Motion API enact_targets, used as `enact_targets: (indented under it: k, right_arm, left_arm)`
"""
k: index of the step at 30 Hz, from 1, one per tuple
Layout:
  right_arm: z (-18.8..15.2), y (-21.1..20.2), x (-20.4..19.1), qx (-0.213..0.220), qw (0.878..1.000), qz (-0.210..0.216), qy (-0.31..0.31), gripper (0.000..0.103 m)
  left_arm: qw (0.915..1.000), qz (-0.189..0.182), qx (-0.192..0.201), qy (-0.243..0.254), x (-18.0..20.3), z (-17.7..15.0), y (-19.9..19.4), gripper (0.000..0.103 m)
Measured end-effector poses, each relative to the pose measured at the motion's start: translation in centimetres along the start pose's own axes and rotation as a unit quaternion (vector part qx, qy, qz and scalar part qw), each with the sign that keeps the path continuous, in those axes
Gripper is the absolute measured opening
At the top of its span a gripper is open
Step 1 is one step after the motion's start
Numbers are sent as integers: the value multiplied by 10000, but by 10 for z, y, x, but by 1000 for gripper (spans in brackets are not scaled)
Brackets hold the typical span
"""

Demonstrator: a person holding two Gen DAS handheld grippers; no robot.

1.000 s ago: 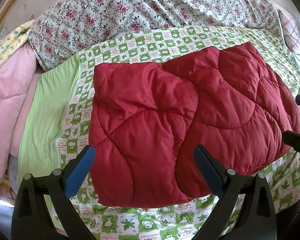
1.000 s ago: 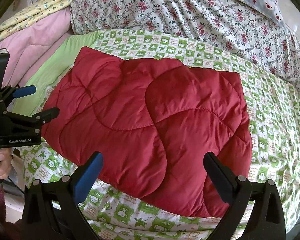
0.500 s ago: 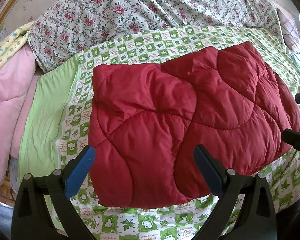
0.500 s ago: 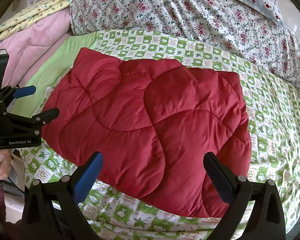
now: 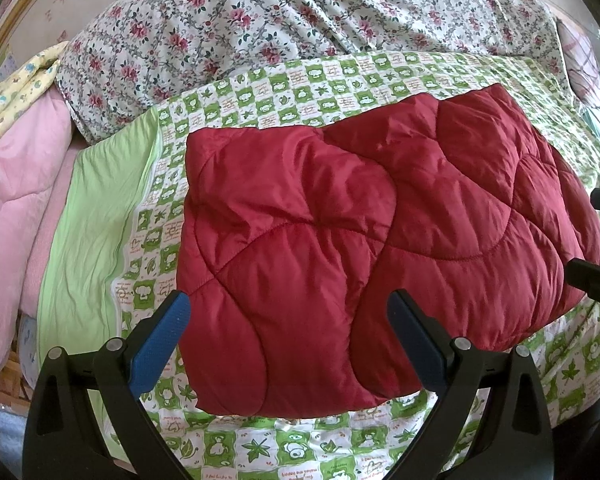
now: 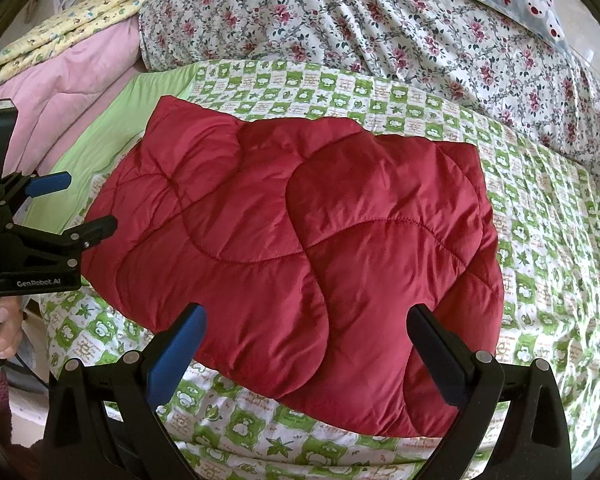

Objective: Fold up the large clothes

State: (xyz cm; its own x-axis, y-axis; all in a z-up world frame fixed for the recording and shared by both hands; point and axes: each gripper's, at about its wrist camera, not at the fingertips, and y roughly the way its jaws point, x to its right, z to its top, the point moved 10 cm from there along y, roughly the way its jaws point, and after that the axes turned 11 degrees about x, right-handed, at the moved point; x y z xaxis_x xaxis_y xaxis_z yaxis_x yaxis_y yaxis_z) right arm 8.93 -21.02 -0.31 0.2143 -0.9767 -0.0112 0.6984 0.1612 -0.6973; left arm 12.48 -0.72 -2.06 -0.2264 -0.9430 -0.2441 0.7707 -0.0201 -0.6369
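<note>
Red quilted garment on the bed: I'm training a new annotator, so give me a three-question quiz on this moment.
1. True or false: the left gripper is clamped on the red quilted garment.
2. What does the garment lie on? A) pink blanket B) green checked sheet C) floral duvet
3. Fill in: in the right wrist view, the right gripper has its jaws ____.

Key:
1. False; its jaws are apart and hold nothing.
2. B, the green checked sheet.
3. Open.
</note>
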Motion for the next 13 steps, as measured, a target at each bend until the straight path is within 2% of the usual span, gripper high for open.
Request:
enact_targets:
  k: [13]
  right_arm:
    - [2,6,8,57,9999,-5,117,101]
  left_arm:
    - [9998,-102,-8,-153,-7,1,6,99]
